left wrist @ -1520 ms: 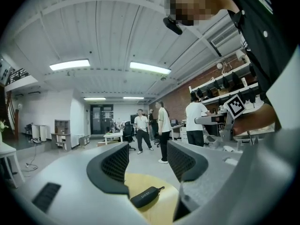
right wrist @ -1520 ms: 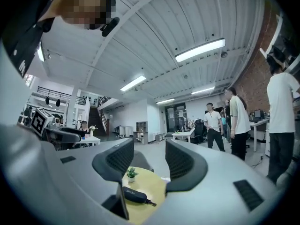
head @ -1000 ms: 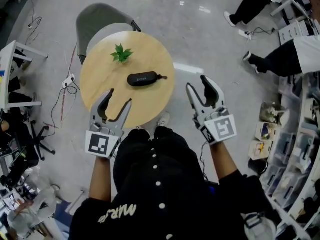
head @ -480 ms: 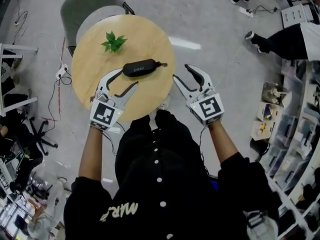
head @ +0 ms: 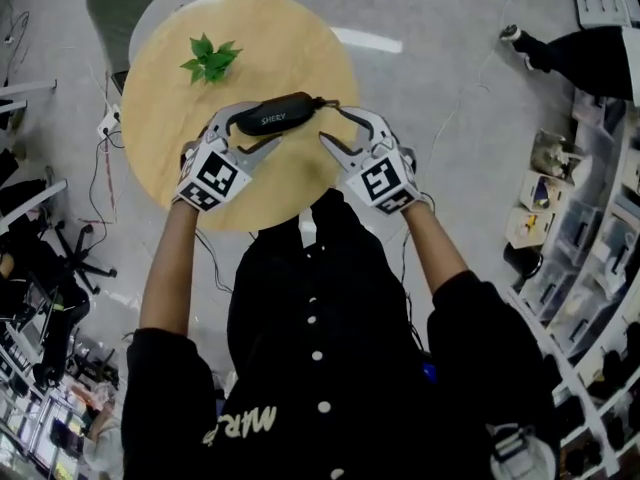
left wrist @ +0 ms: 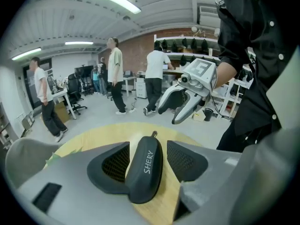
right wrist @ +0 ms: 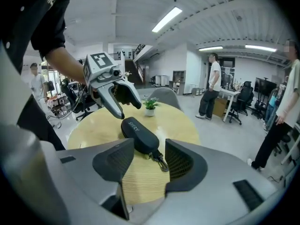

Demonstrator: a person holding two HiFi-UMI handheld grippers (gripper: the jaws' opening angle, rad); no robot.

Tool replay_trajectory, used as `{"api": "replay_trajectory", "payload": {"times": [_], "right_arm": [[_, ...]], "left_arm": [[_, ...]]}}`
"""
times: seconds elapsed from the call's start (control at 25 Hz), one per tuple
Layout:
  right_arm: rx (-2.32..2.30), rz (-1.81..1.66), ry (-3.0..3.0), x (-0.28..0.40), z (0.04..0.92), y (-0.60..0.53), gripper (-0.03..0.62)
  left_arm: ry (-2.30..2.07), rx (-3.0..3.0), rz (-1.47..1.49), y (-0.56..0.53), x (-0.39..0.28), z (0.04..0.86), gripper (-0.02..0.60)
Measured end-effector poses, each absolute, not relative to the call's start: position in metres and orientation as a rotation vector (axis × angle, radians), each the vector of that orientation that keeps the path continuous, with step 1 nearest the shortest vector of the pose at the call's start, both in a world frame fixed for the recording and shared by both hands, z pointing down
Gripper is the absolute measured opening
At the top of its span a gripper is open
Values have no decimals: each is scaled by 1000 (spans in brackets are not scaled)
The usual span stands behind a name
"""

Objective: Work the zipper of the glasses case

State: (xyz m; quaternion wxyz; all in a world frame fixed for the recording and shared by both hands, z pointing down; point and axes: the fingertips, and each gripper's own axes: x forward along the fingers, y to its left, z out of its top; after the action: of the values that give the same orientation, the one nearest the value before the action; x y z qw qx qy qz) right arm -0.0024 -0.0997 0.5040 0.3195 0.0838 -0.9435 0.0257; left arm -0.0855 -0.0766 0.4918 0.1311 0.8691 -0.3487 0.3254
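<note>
Head view: round wooden table [head: 150, 138], glasses case [head: 275, 118] lying flat near its middle, long axis running L–R, a tool at each end. L gripper [head: 250, 131] straddles the case's left end. R gripper [head: 335, 128] sits at the right end, where a metal clip [right wrist: 159, 159] hangs off. Small green plant [head: 208, 58] well apart, further back on the table.

Left gripper view: jaws spread, case body btwn the pads. One pad looks just on it, the other shows a gap, so nothing clamped. Right gripper view: jaws likewise spread, clip and case tip lying btwn them, neither pad touching.

Step in hand, as I read it: pin the case w/ the L, catch the zip pull w/ the R. To do it well, the L should squeeze across the body, clear of the zip line, so the case can't skid on the smooth top. The R needs to nip the pull itself, then draw along the seam's curve, not straight up, or the case lifts.

Hard bits: no view shows the zip pull or seam clearly, since the case is all black and the detail is lost. Zipped shut or part open? Can't tell. Whether the clip hangs from the pull or a separate loop is too small to say. Part of the table's near edge is hidden by the person's torso.
</note>
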Motion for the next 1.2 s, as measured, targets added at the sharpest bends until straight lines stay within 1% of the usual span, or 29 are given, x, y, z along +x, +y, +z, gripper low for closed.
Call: {"api": "replay_trajectory", "payload": {"times": [0.2, 0.4, 0.52, 0.6, 0.68, 0.76, 0.92, 1.2], "right_arm": [[155, 53, -2422, -12, 543, -98, 198], [157, 81, -2391, -13, 566, -100, 199], [154, 95, -2381, -18, 575, -100, 199], [150, 98, -2381, -22, 579, -99, 198], [151, 103, -2381, -22, 582, -99, 196], [160, 109, -2375, -22, 585, -99, 187], [194, 74, -2317, -19, 594, -106, 133], [156, -58, -2213, -24, 614, -103, 124]], "left_arm": [[-879, 2542, 1114, -80, -88, 532, 241], [-775, 2550, 1162, -83, -85, 548, 239], [-730, 2550, 1176, -83, -87, 556, 221], [-707, 2546, 1174, -82, -86, 559, 195], [-704, 2540, 1161, -81, -86, 560, 192], [-701, 2536, 1148, -82, -86, 560, 190], [-681, 2530, 1145, -82, -85, 560, 190], [-670, 2529, 1137, -83, -85, 560, 190]]}}
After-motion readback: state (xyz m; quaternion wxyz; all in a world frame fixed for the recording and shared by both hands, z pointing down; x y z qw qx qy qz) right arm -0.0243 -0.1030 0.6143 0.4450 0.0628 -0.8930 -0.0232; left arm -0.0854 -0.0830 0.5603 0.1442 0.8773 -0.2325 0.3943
